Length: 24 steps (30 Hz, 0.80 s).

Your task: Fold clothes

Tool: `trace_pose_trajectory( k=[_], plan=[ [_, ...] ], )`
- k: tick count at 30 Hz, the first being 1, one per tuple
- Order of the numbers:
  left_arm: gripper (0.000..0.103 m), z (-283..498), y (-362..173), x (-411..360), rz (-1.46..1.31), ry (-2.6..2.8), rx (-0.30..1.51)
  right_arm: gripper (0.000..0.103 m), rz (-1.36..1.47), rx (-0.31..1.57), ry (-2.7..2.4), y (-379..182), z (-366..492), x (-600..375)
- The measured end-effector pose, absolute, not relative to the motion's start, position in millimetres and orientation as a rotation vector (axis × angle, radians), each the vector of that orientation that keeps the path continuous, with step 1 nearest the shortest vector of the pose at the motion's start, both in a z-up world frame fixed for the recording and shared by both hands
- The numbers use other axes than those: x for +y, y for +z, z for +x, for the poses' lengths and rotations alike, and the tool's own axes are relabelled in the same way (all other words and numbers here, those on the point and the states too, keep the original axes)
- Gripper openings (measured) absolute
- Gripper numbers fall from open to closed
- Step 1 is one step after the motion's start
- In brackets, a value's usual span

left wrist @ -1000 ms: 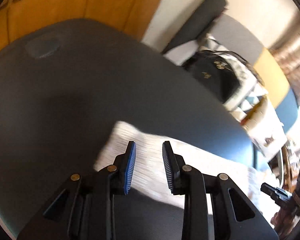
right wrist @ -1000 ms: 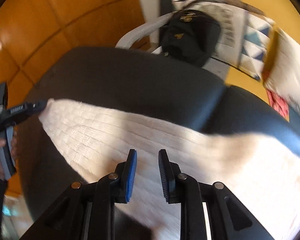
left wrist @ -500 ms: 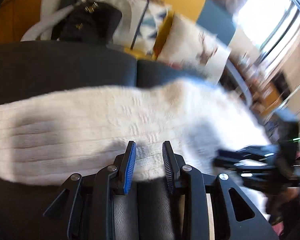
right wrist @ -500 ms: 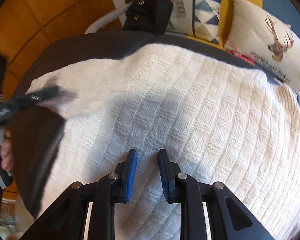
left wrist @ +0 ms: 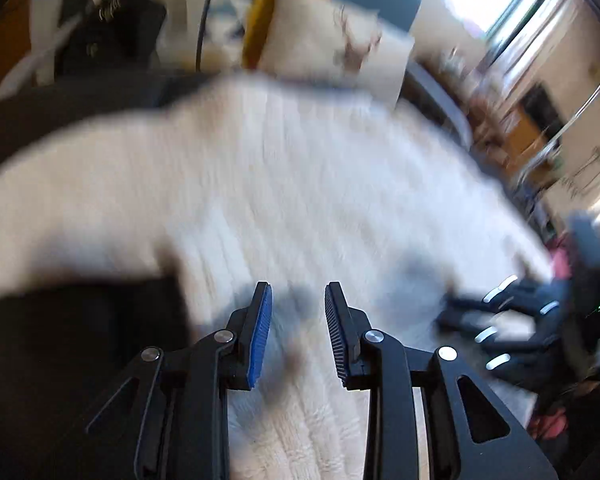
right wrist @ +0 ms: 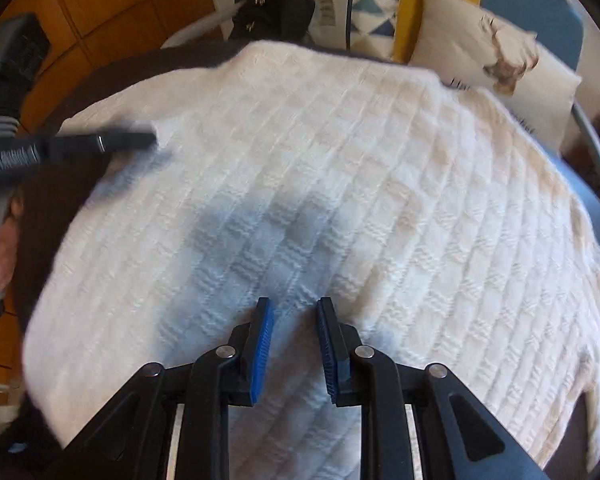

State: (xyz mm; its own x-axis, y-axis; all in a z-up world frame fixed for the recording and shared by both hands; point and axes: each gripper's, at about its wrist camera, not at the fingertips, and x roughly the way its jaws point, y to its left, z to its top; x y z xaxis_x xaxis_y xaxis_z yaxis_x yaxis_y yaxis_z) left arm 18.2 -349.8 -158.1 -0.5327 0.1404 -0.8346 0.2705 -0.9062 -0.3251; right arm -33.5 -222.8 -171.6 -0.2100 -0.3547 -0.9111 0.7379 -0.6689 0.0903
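Observation:
A white cable-knit sweater (right wrist: 340, 160) lies spread flat over a dark grey cushioned surface (left wrist: 60, 360). In the blurred left wrist view the sweater (left wrist: 300, 184) has one sleeve running off to the left. My left gripper (left wrist: 298, 308) hovers open over the sweater's near part, with nothing between its fingers. My right gripper (right wrist: 296, 320) is open too, just above the knit and over its own shadow. The left gripper (right wrist: 140, 141) also shows at the sweater's left edge, and the right gripper (left wrist: 448, 312) appears low at the right.
A black handbag (right wrist: 276, 16), a triangle-patterned cushion (right wrist: 372, 4) and a deer-print cushion (right wrist: 496, 60) sit behind the sweater. Orange wooden flooring (right wrist: 100, 12) lies to the left. A person's hand (right wrist: 4, 248) holds the left gripper's handle.
The left gripper has swung from the sleeve tip rightward over the sweater's body. The right gripper's view moved from the sleeve to the spread body. Both grippers stayed open.

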Motion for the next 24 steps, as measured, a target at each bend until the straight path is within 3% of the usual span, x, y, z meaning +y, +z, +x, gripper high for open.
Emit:
trace_pose_trajectory(
  k=[5,8,15,20,24],
  plan=[
    [0.030,22,-145,-351,1.398,-2.585,0.758,0.022,1.343,0.368,-1.948,-150,-24,-181],
    [0.030,40,-131,-329,1.381,-2.652,0.716,0.022,1.348,0.369,-1.941,-144,-2,-151],
    [0.029,63,-153,-284,1.437,-2.670,0.509,0.022,1.444,0.365,-2.047,-159,20,-91],
    [0.030,78,-136,-278,1.397,-2.688,0.574,0.022,1.471,0.272,-2.081,-155,31,-55],
    [0.030,88,-138,-264,1.414,-2.683,0.509,0.022,1.463,0.263,-2.047,-150,57,-38]
  ],
)
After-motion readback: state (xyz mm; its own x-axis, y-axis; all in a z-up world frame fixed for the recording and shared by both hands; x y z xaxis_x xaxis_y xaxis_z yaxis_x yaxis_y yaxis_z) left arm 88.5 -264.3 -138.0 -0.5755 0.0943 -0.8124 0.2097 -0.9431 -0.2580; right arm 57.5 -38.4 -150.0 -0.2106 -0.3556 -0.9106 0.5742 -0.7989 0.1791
